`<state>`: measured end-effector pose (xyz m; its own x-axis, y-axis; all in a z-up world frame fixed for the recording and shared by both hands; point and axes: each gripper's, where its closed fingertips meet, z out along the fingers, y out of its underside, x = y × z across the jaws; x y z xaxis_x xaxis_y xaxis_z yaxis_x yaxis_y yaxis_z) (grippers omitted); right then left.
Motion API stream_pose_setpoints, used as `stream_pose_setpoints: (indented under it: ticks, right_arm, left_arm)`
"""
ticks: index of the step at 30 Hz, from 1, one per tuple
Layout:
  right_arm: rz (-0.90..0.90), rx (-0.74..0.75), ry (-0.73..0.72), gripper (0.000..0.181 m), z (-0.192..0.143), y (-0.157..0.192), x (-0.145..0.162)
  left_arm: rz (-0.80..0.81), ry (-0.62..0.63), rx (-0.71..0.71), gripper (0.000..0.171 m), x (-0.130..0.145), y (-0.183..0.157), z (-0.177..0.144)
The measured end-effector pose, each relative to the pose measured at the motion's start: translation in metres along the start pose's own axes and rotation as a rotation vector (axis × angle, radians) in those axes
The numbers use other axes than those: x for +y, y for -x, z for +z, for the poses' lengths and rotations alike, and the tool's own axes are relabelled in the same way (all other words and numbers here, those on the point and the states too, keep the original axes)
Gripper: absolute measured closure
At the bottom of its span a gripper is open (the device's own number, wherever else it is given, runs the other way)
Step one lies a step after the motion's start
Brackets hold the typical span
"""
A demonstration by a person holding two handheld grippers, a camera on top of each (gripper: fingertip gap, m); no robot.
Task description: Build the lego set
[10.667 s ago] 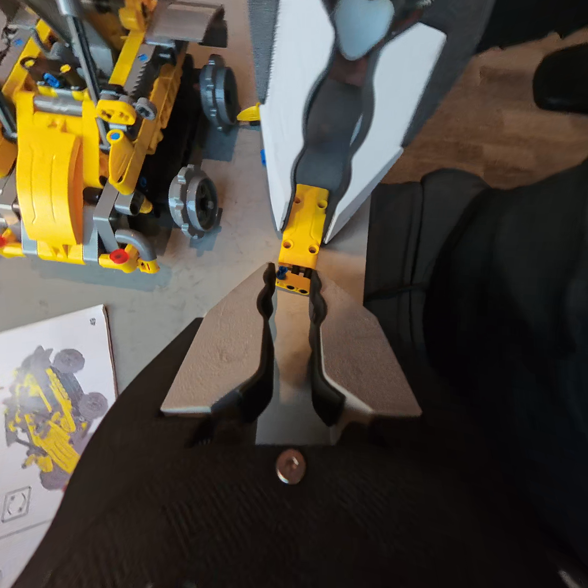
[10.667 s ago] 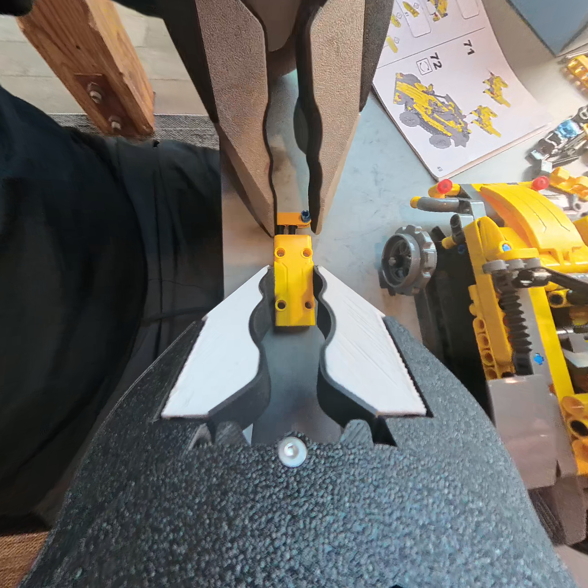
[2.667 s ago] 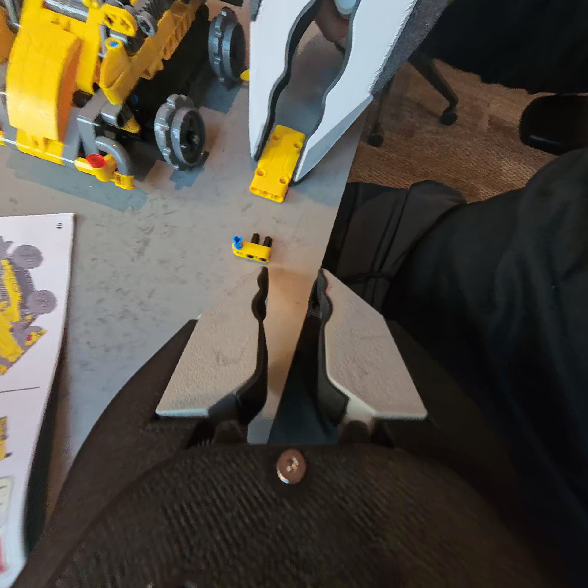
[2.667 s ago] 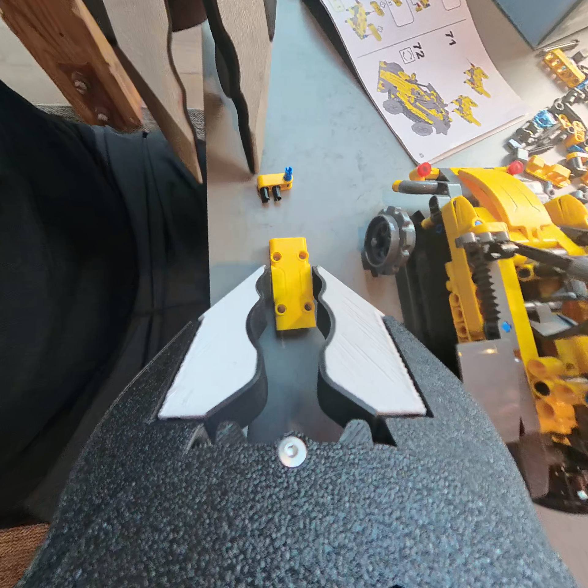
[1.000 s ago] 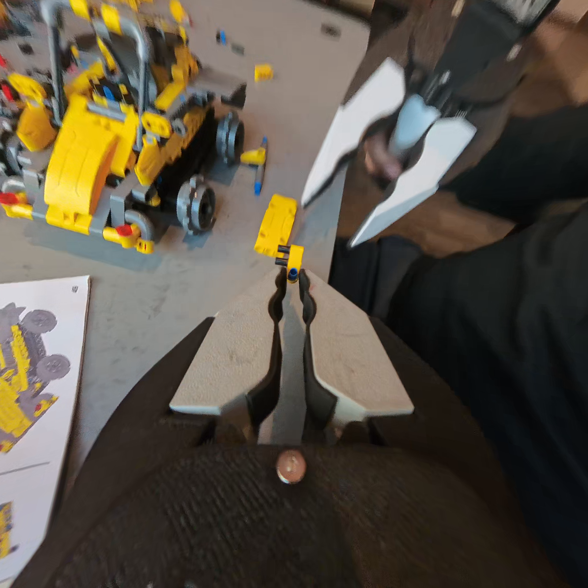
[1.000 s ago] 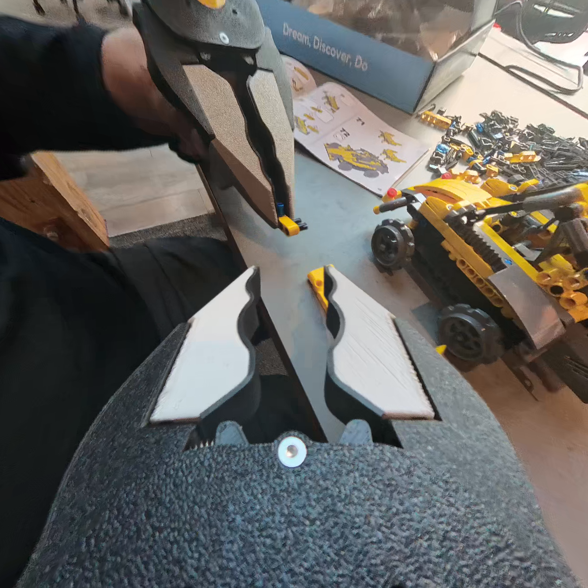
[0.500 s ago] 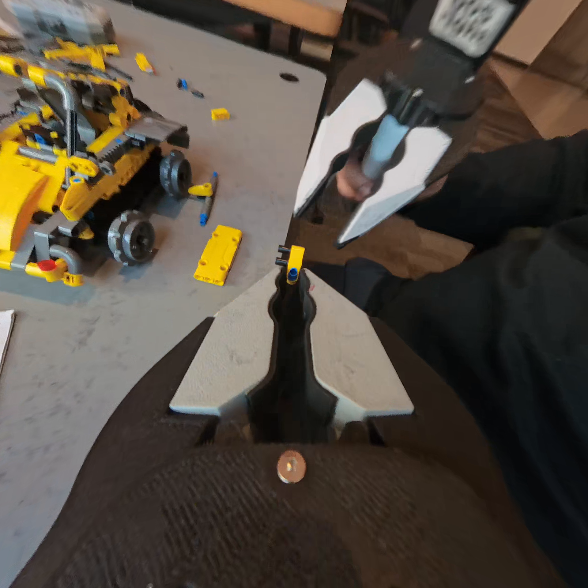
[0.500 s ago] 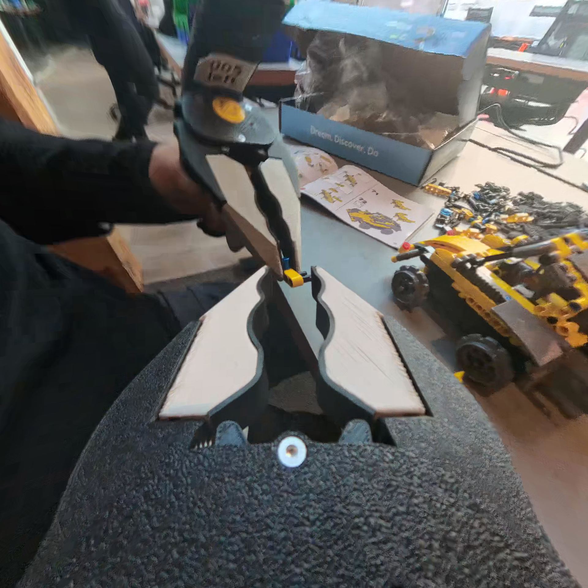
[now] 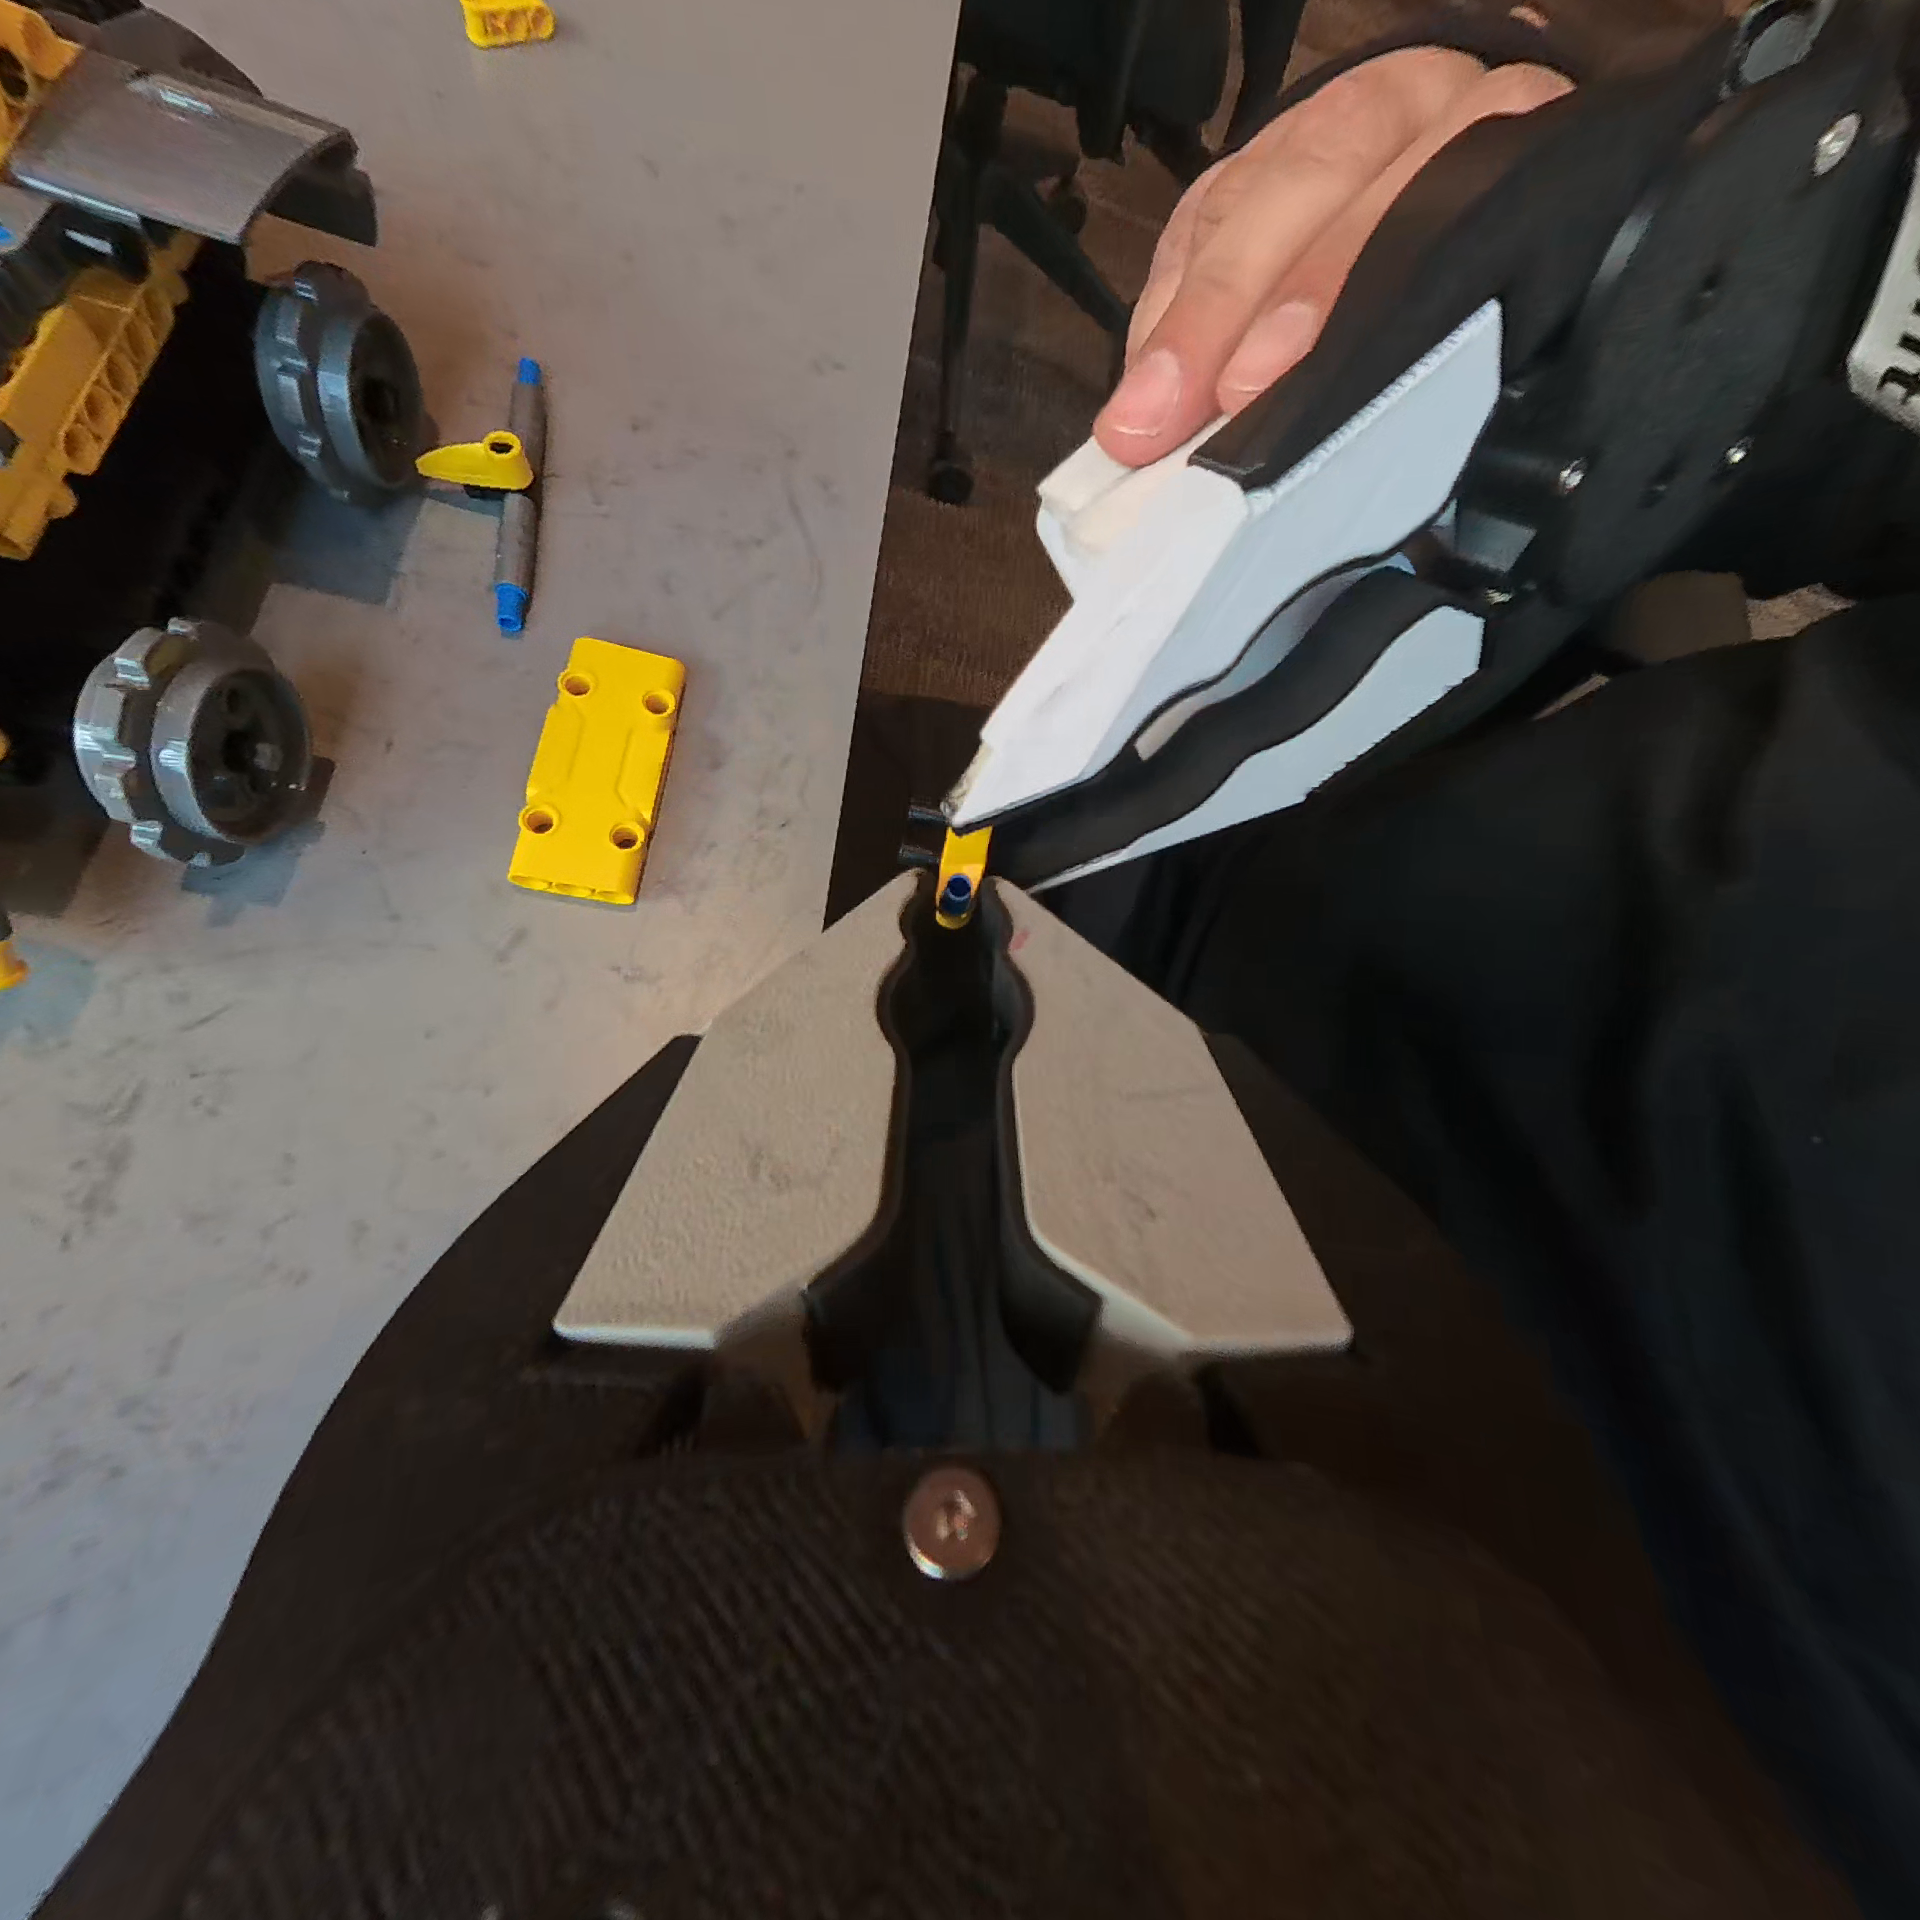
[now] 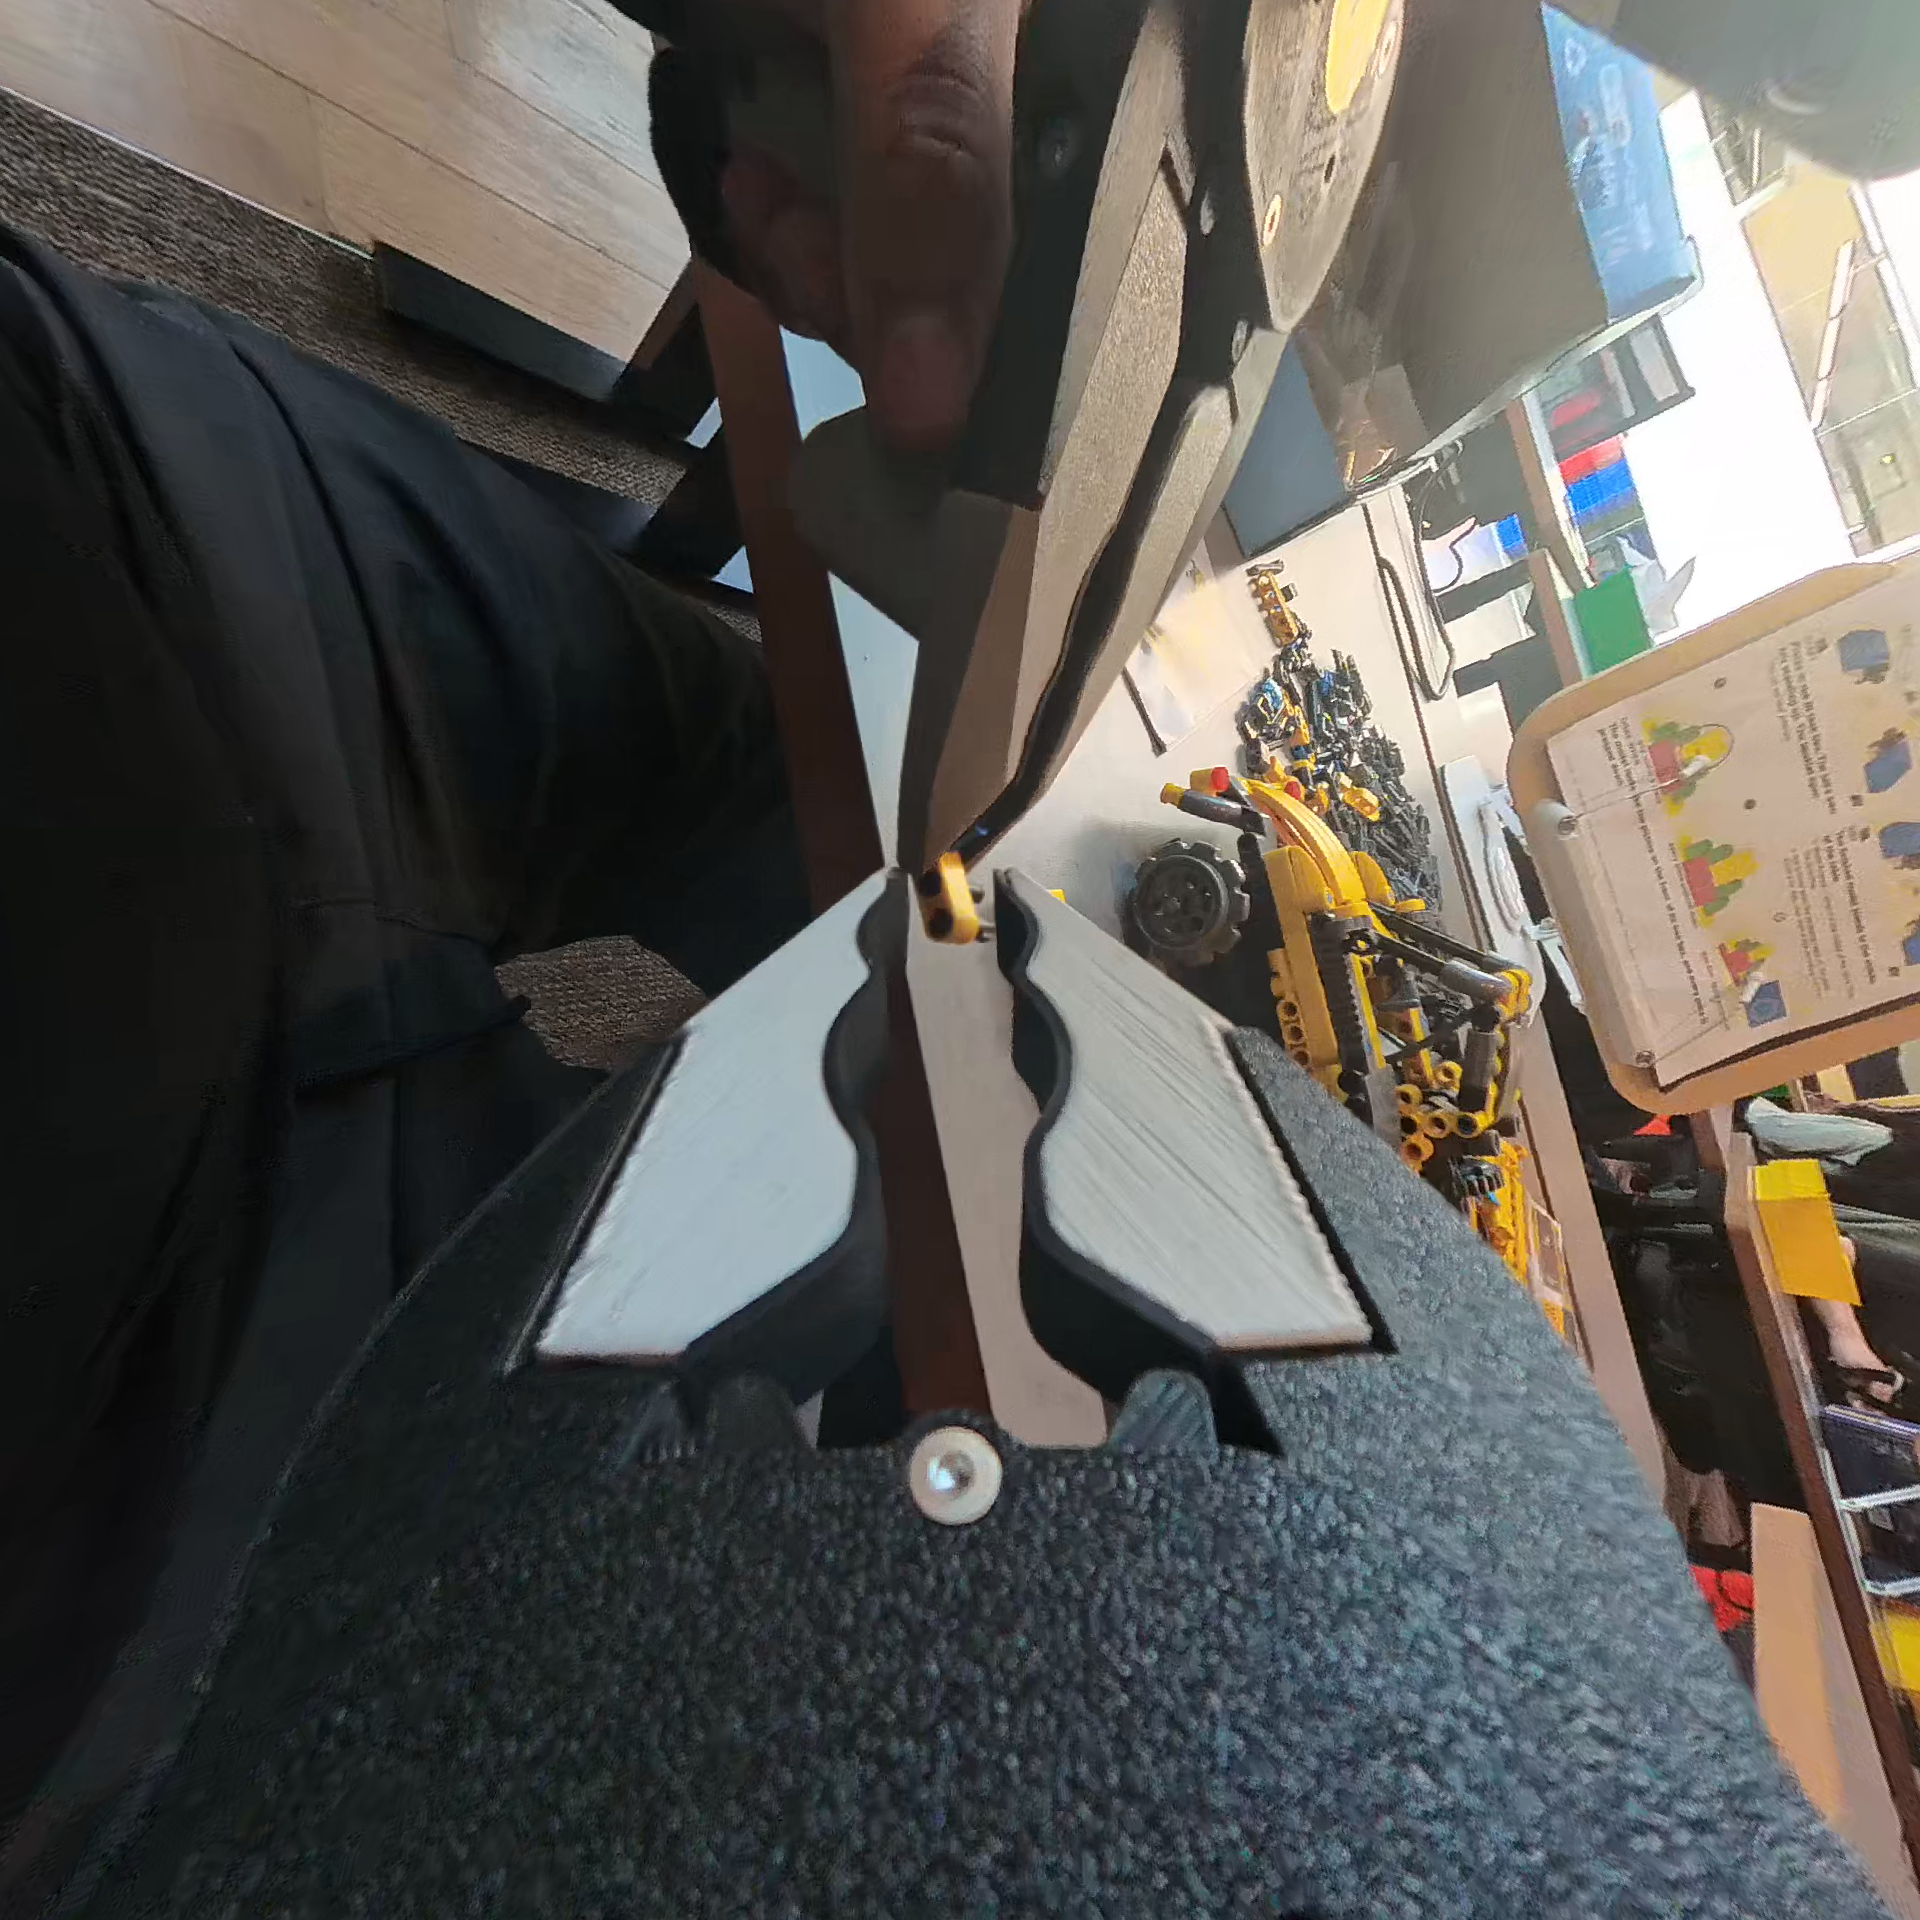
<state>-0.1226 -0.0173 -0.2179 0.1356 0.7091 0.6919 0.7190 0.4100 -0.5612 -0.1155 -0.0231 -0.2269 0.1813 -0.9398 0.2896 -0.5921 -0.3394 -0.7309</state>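
Note:
My left gripper is shut on a small yellow connector with a blue pin and two black pegs, and holds it in the air just off the table's near edge. My right gripper is open, its white fingers on either side of the connector with a narrow gap left. It reaches in from the upper right in the left wrist view. The left gripper comes down from above in the right wrist view. A flat yellow panel lies loose on the grey table.
A yellow and grey vehicle model stands on the table's left part. A grey axle with blue ends and a small yellow piece lie by its wheel. Loose parts lie farther off. The person's dark clothing is right of the table's edge. Left and right tips are no more than a few centimetres apart.
The right gripper has swung in and tilted, so its tips now flank the connector held by the left gripper. Before that it let go of the yellow panel, and the left gripper picked up the connector.

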Motion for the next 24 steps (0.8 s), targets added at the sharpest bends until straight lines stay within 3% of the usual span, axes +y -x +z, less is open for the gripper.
stream_pose_setpoints:
  ticks: [5,10,16,24]
  right_arm:
    - [-0.044,0.003,0.025,0.173,0.003,0.004,0.007]
    - [-0.077,0.000,0.055,0.161,0.009,0.009,0.014]
    - [-0.043,0.031,0.038,0.171,0.008,0.004,0.015]
    - [0.198,0.069,0.017,0.173,0.007,-0.020,0.042]
  left_arm:
    - [-0.012,0.026,0.014,0.167,0.001,0.003,0.005]
    - [-0.062,0.005,0.086,0.167,0.002,-0.003,0.008]
    - [-0.101,-0.037,0.107,0.167,-0.002,-0.001,0.007]
    - [-0.002,-0.052,-0.245,0.129,-0.005,0.069,-0.011]
